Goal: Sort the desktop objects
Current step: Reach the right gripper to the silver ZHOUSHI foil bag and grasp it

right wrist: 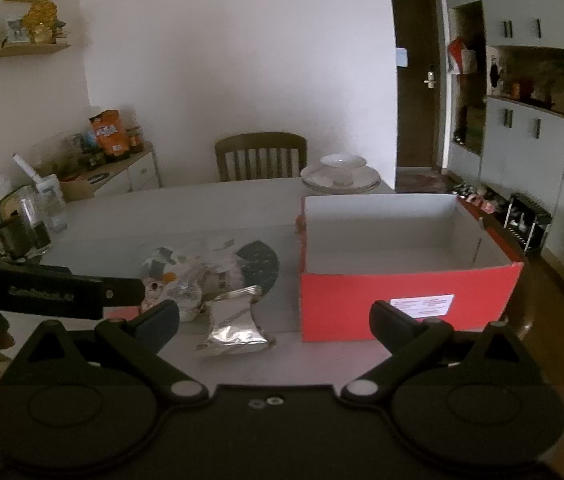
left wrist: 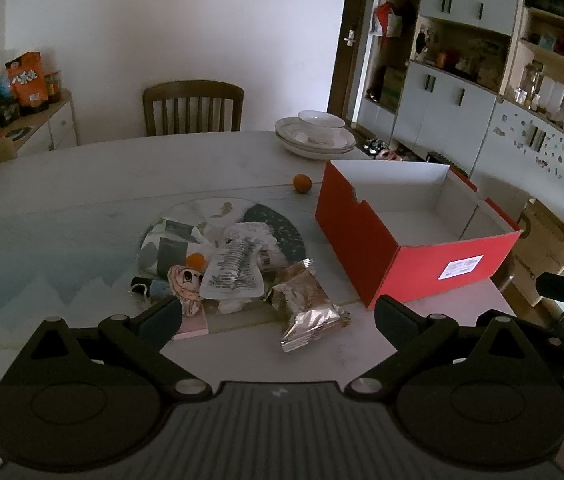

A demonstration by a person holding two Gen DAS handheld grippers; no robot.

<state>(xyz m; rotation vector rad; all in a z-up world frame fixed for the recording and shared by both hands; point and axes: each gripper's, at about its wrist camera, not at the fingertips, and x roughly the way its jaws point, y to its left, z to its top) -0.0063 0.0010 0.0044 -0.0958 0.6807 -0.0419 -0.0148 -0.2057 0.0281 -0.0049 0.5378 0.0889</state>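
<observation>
A heap of small items lies on a round placemat (left wrist: 274,216): a silver-brown snack packet (left wrist: 310,308) (right wrist: 234,328), a white printed pouch (left wrist: 234,270), a cartoon card (left wrist: 186,284), a pink pad (left wrist: 192,322) and a small orange ball (left wrist: 196,260). Another orange ball (left wrist: 302,183) rests further back. An open red box (left wrist: 414,264) (right wrist: 346,304), white inside, stands to the right of the heap. My left gripper (left wrist: 278,314) hovers open just short of the snack packet. My right gripper (right wrist: 274,318) is open, between the packet and the box. Neither holds anything.
Stacked white plates with a bowl (left wrist: 316,136) (right wrist: 340,178) sit at the table's far edge, before a wooden chair (left wrist: 193,108). Glass cups (right wrist: 26,228) stand at the left. Cabinets (left wrist: 442,92) line the right wall. The left gripper's body (right wrist: 50,292) crosses the right wrist view.
</observation>
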